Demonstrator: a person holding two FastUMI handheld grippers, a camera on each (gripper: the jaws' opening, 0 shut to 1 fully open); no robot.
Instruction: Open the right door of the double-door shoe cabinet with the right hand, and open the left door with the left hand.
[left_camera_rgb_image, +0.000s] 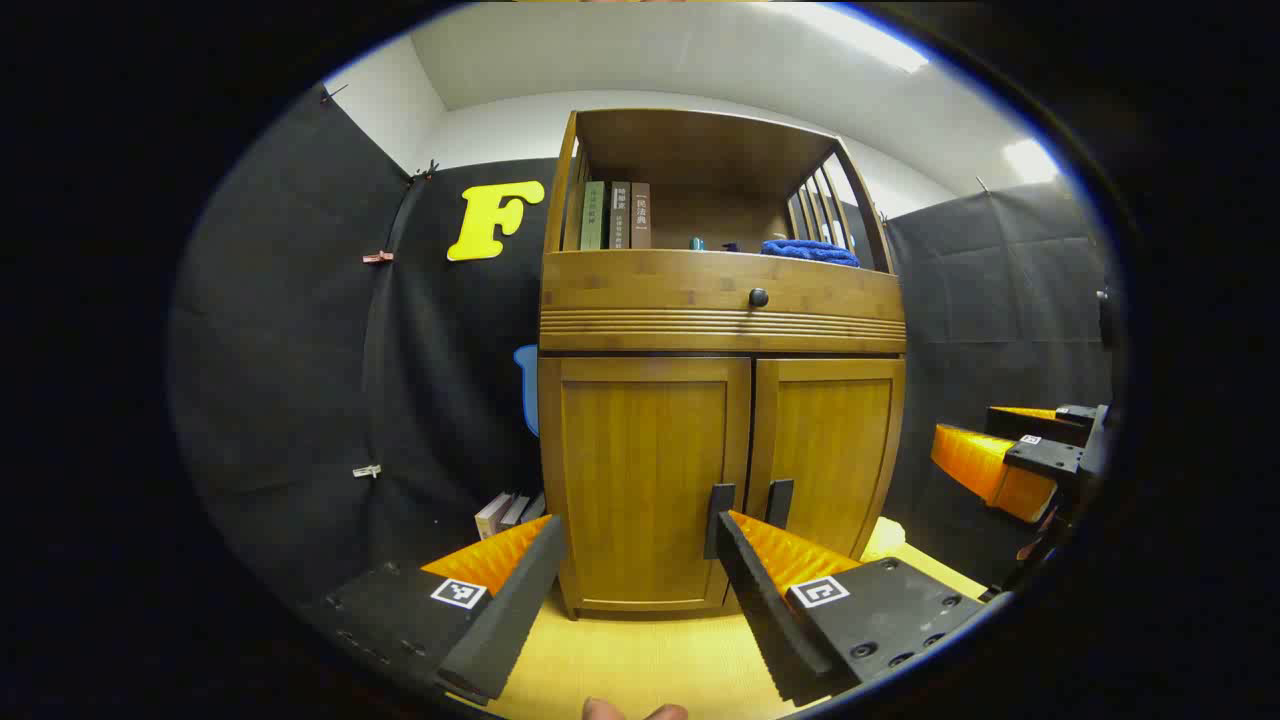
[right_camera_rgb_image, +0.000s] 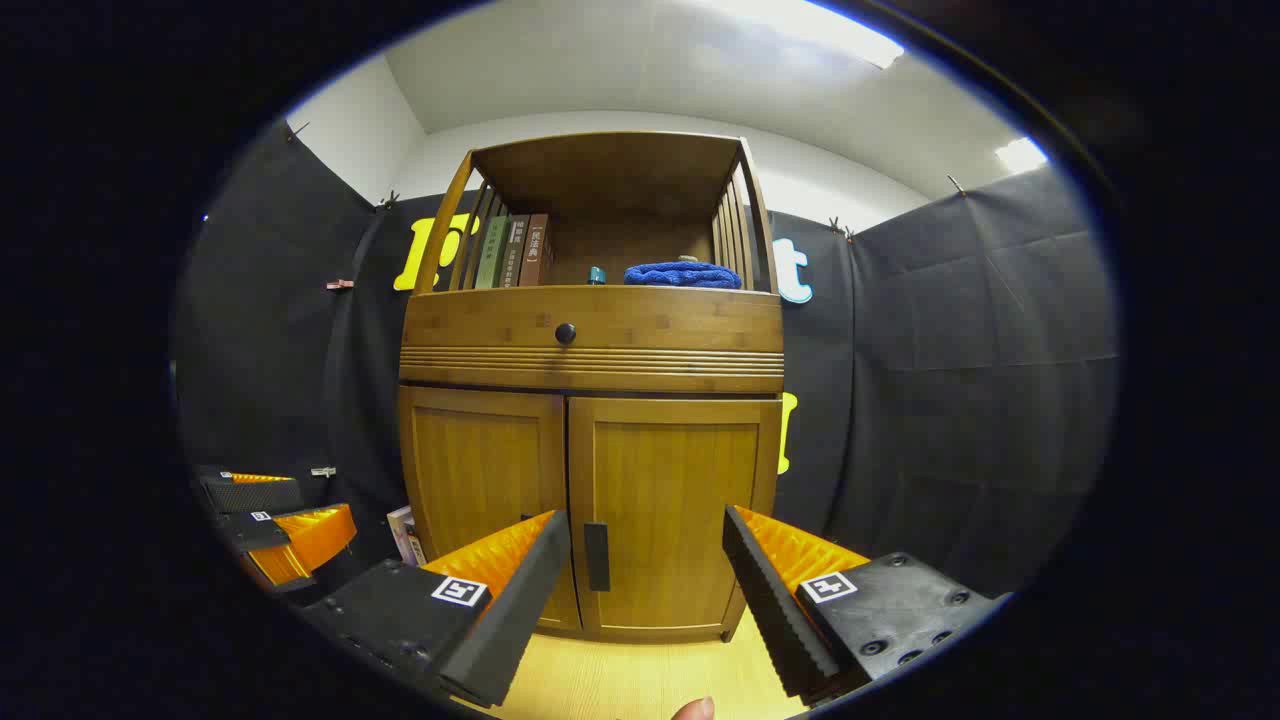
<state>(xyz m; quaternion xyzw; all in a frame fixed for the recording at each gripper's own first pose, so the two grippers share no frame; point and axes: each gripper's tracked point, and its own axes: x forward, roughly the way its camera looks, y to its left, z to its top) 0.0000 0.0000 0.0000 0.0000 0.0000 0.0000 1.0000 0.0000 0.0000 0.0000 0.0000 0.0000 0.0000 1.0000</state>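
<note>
Doors both closed. Right gripper (right_camera_rgb_image: 645, 590), jaws spread and empty, should close on right door handle (right_camera_rgb_image: 596, 556) at 11 o'clock; left gripper (left_camera_rgb_image: 640, 600) likewise spread.

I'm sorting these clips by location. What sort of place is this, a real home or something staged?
Probably a staged booth rather than a home: black cloth walls are clipped up around a lone wooden shoe cabinet, whose open top shelf holds books and a blue towel, under ceiling lights in a plain white room.
</note>
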